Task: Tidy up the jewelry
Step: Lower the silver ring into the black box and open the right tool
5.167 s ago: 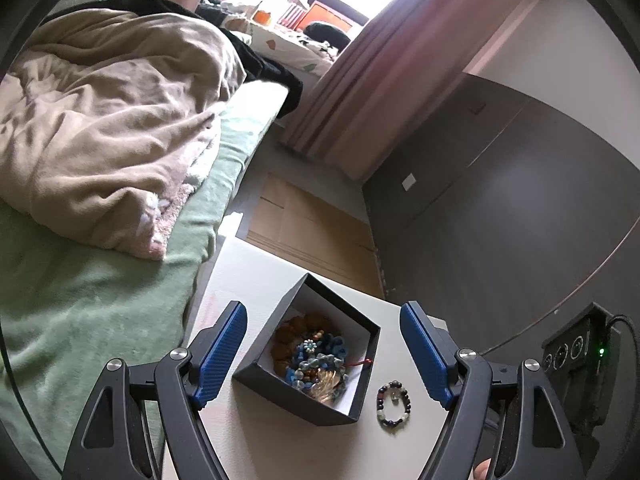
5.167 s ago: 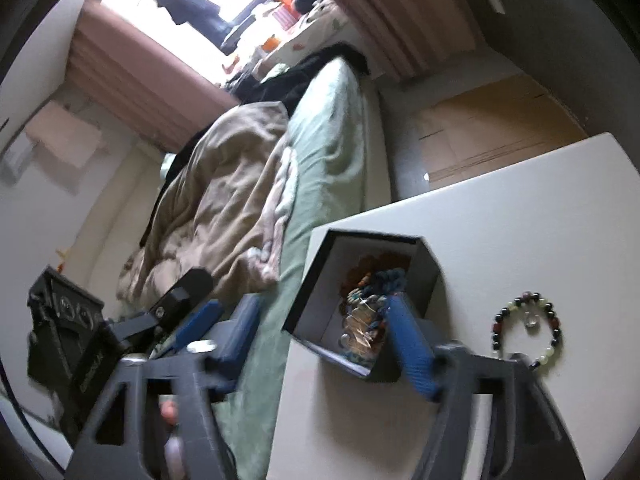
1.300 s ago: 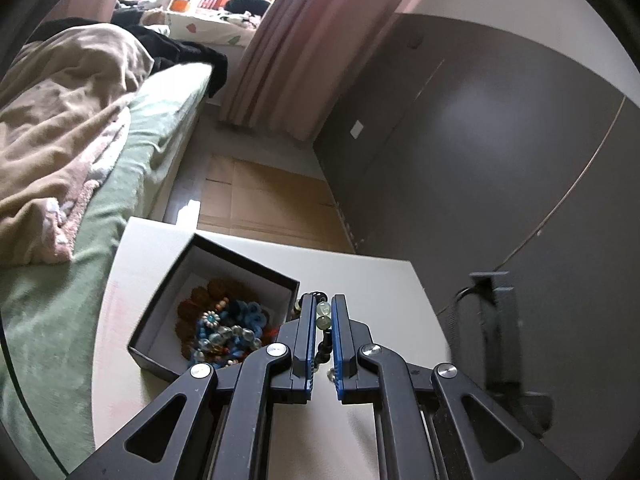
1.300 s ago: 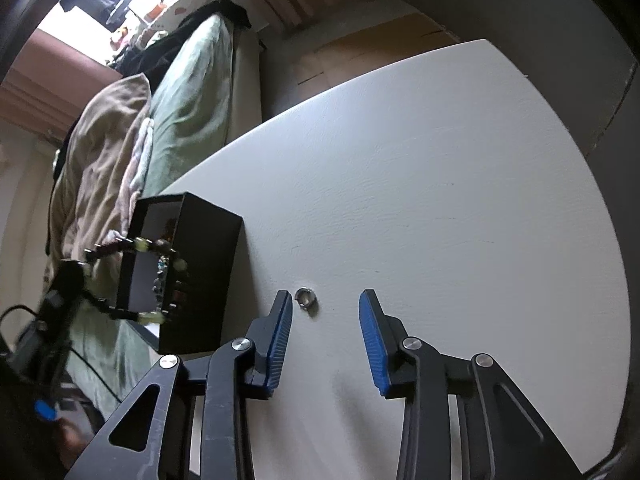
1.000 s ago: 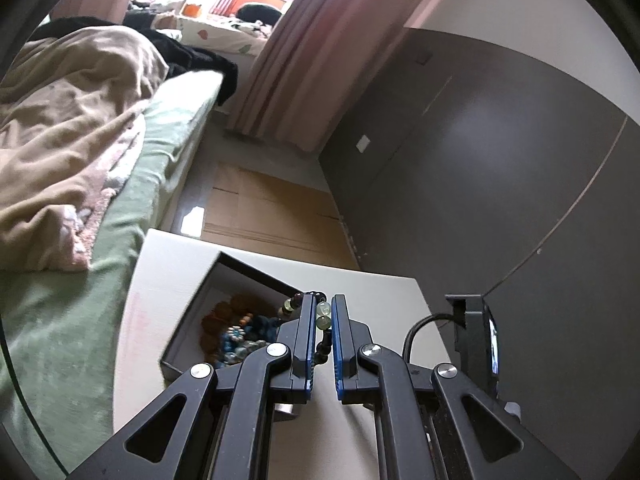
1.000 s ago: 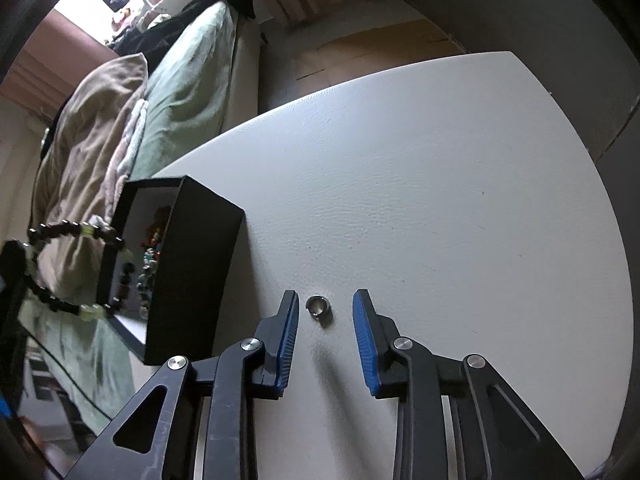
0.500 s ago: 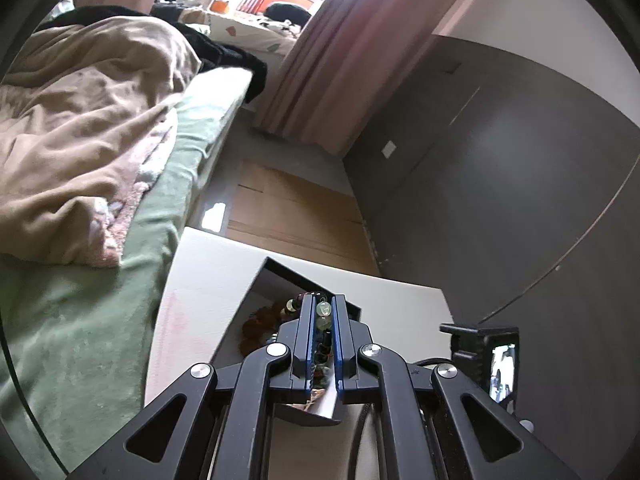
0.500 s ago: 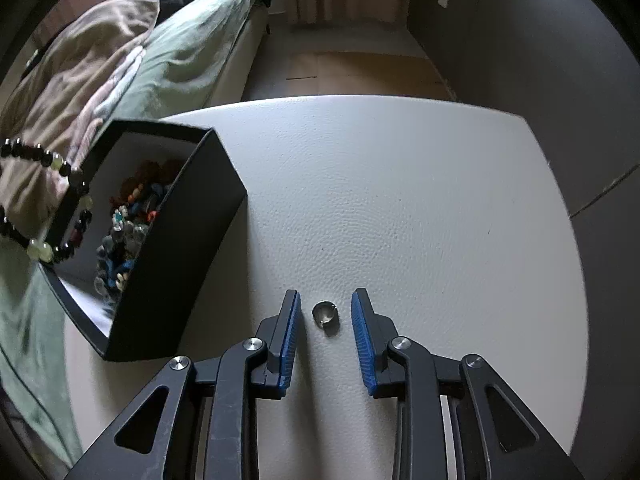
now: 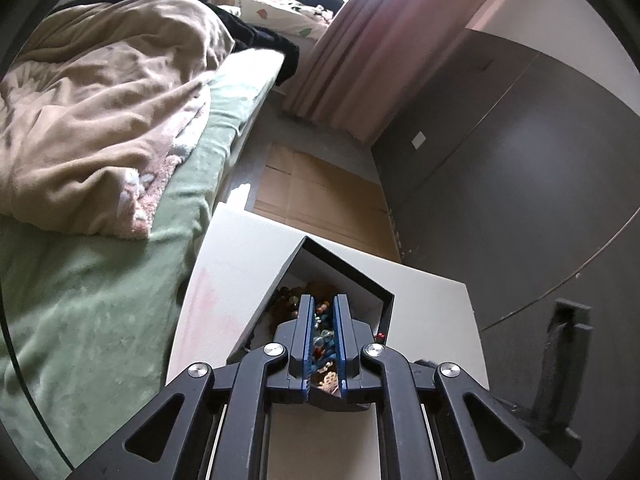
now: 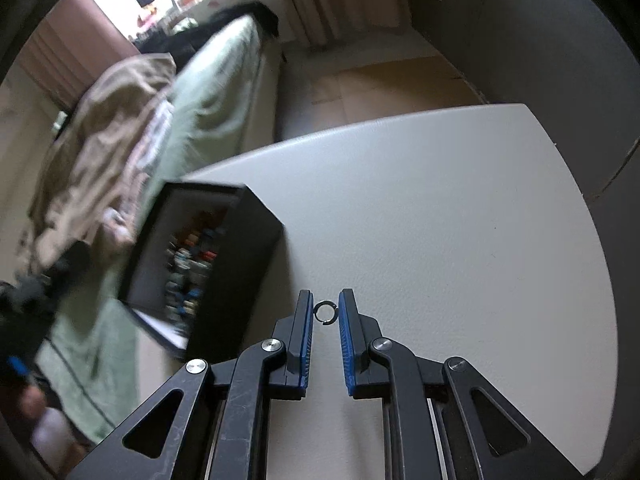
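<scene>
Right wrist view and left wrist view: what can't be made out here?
- Box contents, right wrist view: motion-blurred, single pieces unreadable.
- Ring between the right gripper's closing jaws: too small to tell whether the pads touch it.
- Box near side, left wrist view: hidden behind the left gripper.
- Bracelet, left wrist view: not separable from the beads seen through the opening jaws.

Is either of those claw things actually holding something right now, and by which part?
The right gripper pinches a small metal ring by its outer edge, between the fingertips. The left gripper over the black box seems empty.
</scene>
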A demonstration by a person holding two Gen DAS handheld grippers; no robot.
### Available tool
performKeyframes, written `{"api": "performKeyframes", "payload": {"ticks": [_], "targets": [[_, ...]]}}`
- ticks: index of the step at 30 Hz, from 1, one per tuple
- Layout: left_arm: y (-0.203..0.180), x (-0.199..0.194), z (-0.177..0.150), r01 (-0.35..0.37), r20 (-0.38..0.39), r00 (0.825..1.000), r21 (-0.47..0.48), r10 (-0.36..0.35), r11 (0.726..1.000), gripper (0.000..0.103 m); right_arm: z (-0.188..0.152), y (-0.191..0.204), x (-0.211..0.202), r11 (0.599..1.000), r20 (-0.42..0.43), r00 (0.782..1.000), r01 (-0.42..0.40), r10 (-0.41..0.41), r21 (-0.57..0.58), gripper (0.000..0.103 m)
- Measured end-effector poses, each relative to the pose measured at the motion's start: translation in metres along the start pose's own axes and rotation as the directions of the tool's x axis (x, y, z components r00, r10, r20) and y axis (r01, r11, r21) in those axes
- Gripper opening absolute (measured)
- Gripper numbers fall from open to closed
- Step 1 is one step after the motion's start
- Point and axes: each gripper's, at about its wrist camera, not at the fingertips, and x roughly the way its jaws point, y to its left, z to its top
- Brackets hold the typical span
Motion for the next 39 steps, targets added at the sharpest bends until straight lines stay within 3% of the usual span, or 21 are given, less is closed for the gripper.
{"api": "performKeyframes", "payload": {"ticks": [1, 3, 5, 8, 19, 24, 27, 29, 30, 31, 33, 36, 39], "targets": [[0.000, 0.000, 0.000, -0.003, -0.003, 1.000, 0.001, 0.003, 1.000, 0.015, 0.001, 0.000, -0.003, 1.000, 0.012, 1.000, -0.023, 0.023, 0.006, 0.014], [0.001, -0.002, -0.001, -0.005, -0.004, 1.000, -0.001, 0.005, 1.000, 0.032, 0.001, 0.001, -0.010, 0.997, 0.039, 0.996, -0.075, 0.075, 0.015, 0.014], [0.003, -0.009, -0.002, -0.003, 0.026, 1.000, -0.007, 0.003, 1.000, 0.058, 0.002, 0.004, -0.015, 0.992, 0.061, 0.991, -0.122, 0.121, 0.018, 0.014], [0.004, -0.018, 0.000, -0.014, 0.067, 0.998, 0.002, 0.014, 1.000, 0.070, 0.004, 0.013, -0.018, 0.983, 0.084, 0.980, -0.184, 0.182, 0.016, 0.014], [0.022, -0.022, 0.007, -0.080, 0.086, 0.993, -0.026, 0.082, 0.996, 0.086, 0.007, 0.046, -0.015, 0.928, 0.104, 0.923, -0.373, 0.371, -0.002, 0.014], [0.030, -0.024, 0.009, -0.076, 0.086, 0.993, -0.057, 0.081, 0.996, 0.086, 0.013, 0.062, -0.009, 0.888, 0.114, 0.882, -0.459, 0.457, -0.008, 0.015], [0.031, -0.024, 0.009, -0.077, 0.085, 0.993, -0.060, 0.082, 0.995, 0.086, 0.014, 0.073, -0.001, 0.877, 0.102, 0.872, -0.479, 0.479, -0.021, 0.015], [0.031, -0.025, 0.008, -0.080, 0.088, 0.992, -0.057, 0.084, 0.995, 0.088, 0.014, 0.076, 0.005, 0.870, 0.079, 0.866, -0.494, 0.493, -0.011, 0.026], [0.032, -0.027, 0.008, -0.075, 0.096, 0.992, -0.067, 0.081, 0.995, 0.088, 0.015, 0.076, 0.009, 0.862, 0.058, 0.860, -0.507, 0.506, 0.005, 0.049], [0.033, -0.028, 0.009, -0.078, 0.095, 0.992, -0.067, 0.084, 0.995, 0.089, 0.015, 0.075, 0.011, 0.857, 0.049, 0.857, -0.514, 0.513, 0.024, 0.056], [0.033, -0.028, 0.008, -0.078, 0.095, 0.992, -0.060, 0.084, 0.995, 0.089, 0.014, 0.068, 0.009, 0.867, 0.079, 0.867, -0.497, 0.492, 0.047, 0.062], [0.030, -0.030, 0.006, -0.075, 0.091, 0.993, -0.054, 0.079, 0.996, 0.089, 0.015, 0.056, 0.004, 0.871, 0.091, 0.873, -0.486, 0.479, 0.069, 0.063], [0.028, -0.032, 0.004, -0.070, 0.096, 0.993, -0.047, 0.074, 0.996, 0.089, 0.013, 0.045, -0.001, 0.898, 0.100, 0.900, -0.433, 0.425, 0.077, 0.063]]}}
